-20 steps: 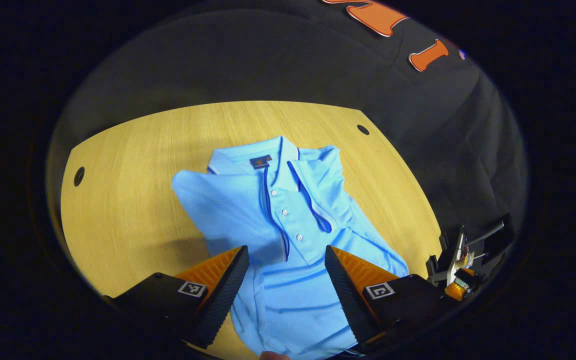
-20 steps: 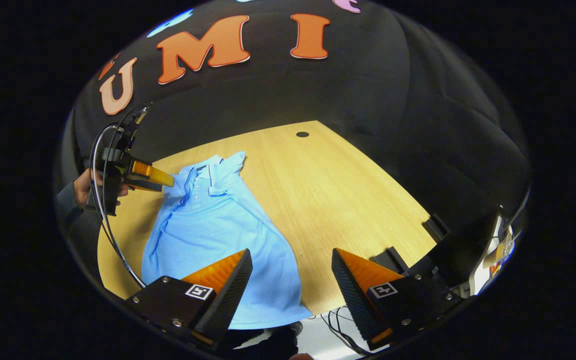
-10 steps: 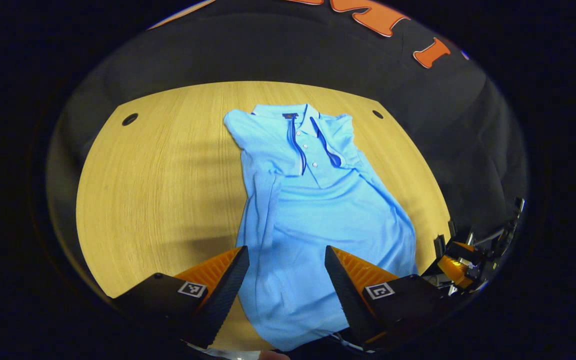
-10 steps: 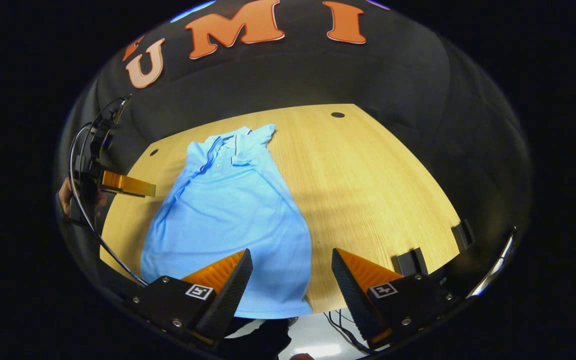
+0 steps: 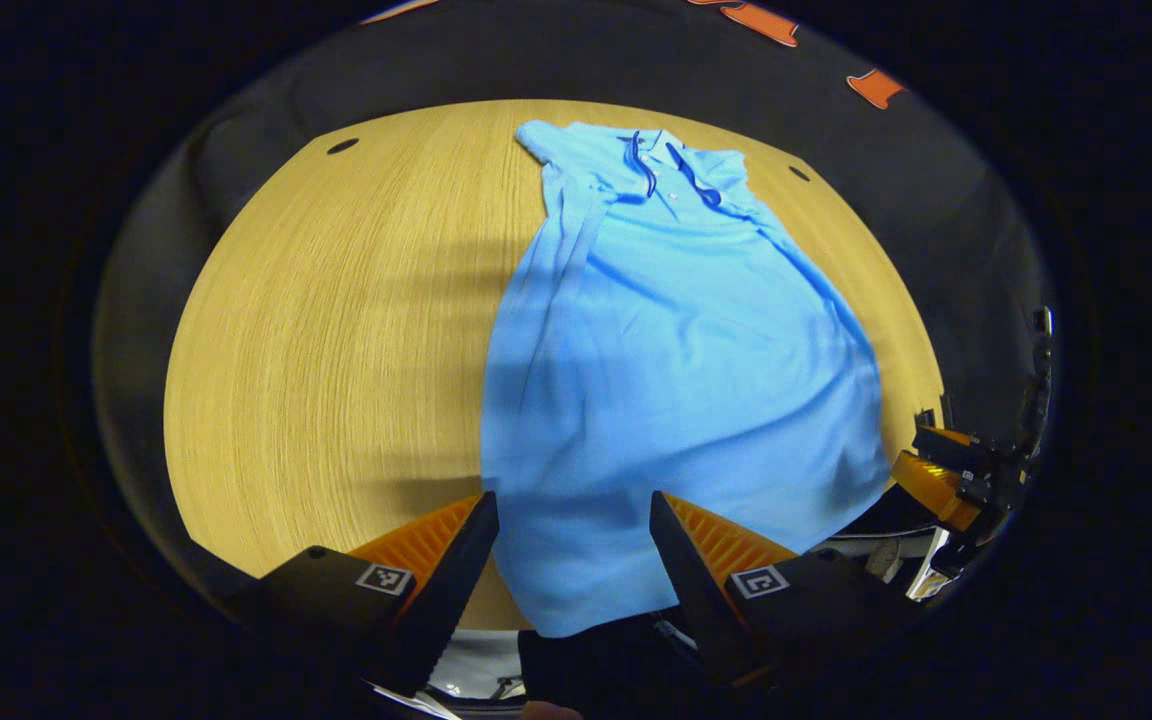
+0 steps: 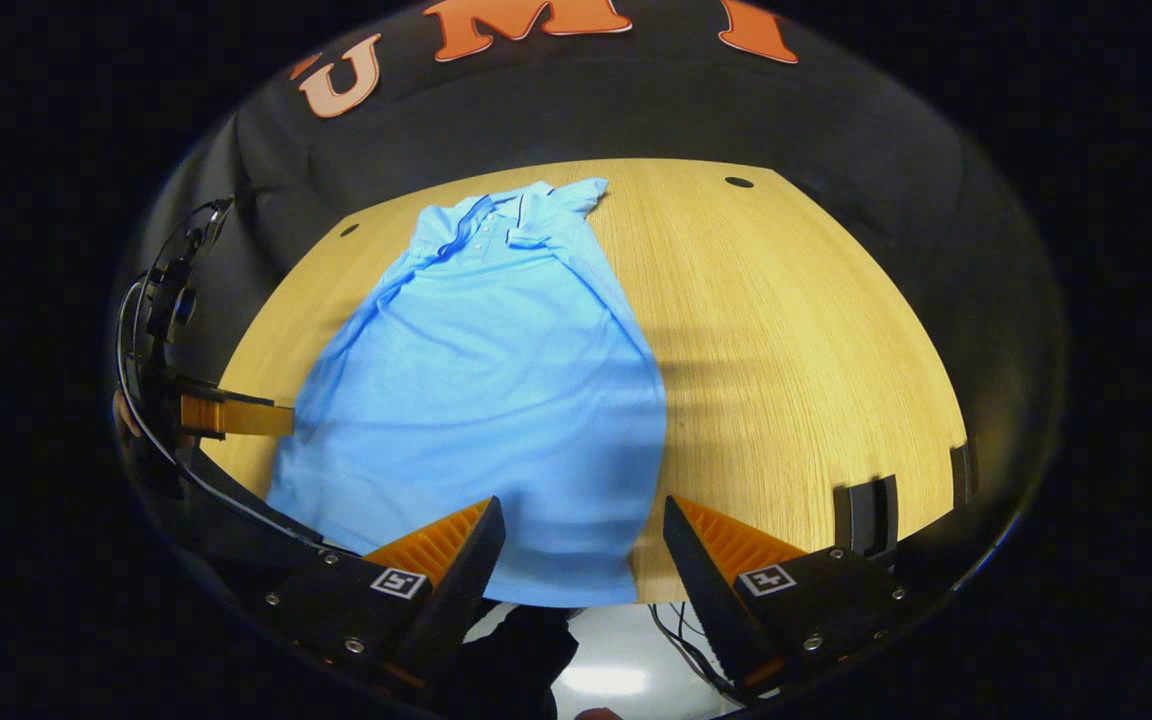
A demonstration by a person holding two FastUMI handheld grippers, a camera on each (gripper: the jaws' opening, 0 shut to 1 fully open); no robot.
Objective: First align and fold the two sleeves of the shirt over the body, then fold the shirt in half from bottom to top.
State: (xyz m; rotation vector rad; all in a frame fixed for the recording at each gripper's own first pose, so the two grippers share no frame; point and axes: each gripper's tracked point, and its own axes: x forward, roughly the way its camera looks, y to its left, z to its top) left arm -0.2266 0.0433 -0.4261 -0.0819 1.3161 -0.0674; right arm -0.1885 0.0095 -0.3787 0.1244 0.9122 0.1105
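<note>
In the left gripper view, the left claw (image 5: 573, 560) has pulled back from the collar to the bottom edge of the blue shirt (image 5: 676, 360), which lies flat on the tabletop (image 5: 336, 330) with both sleeves tucked over the body. The claw is spread wide and holds nothing; the hem sits right between its fingers. So the sleeve part looks done, and the bottom-to-top fold comes next. In the right gripper view, the right claw (image 6: 583, 560) has backed off too. It is also spread and bare, above the hem's right corner, with the left claw (image 6: 236, 415) just beside the other corner.
</note>
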